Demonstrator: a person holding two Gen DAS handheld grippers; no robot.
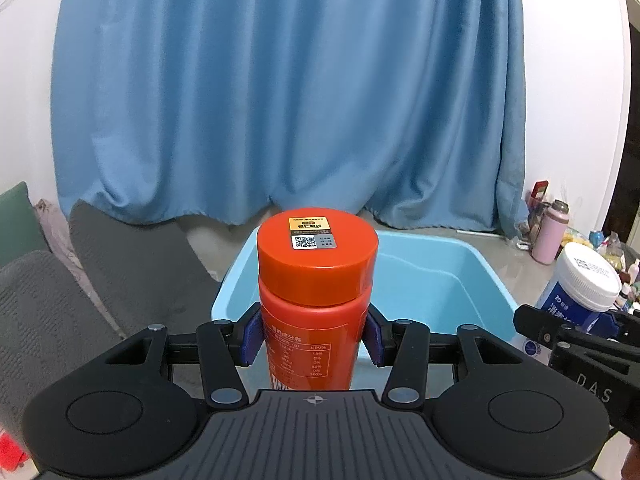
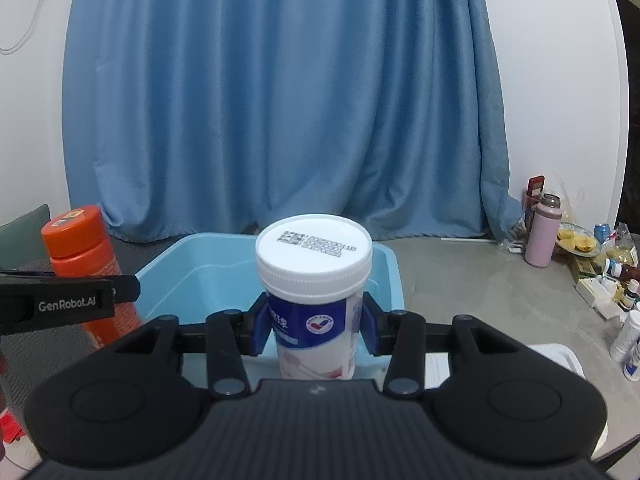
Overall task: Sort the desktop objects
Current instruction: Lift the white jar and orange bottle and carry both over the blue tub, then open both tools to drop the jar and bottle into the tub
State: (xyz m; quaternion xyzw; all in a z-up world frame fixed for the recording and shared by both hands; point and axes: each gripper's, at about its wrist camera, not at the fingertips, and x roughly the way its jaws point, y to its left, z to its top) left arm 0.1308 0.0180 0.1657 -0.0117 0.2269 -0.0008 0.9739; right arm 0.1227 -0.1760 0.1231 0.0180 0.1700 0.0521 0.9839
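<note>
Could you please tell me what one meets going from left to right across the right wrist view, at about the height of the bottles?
Orange plastic bottle with an orange cap → white-capped jar with a blue and white label, held in front of the light blue plastic tub → pink insulated flask → cluster of small white bottles.

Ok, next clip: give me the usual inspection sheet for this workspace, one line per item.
Surface: grey floor-like surface, bare between bin and clutter.
Job's things: orange bottle and white-capped blue-label bottle, both upright and lifted; light blue bin just behind them, nothing seen inside.
Clutter: pink flask, plate of yellow food, small bottles and boxes at far right.
Grippers: left gripper shut on the orange bottle; right gripper shut on the white-capped bottle.
Cables: white cord on the wall, upper left.
Surroundings: blue curtain, white walls, grey cushions at left.
</note>
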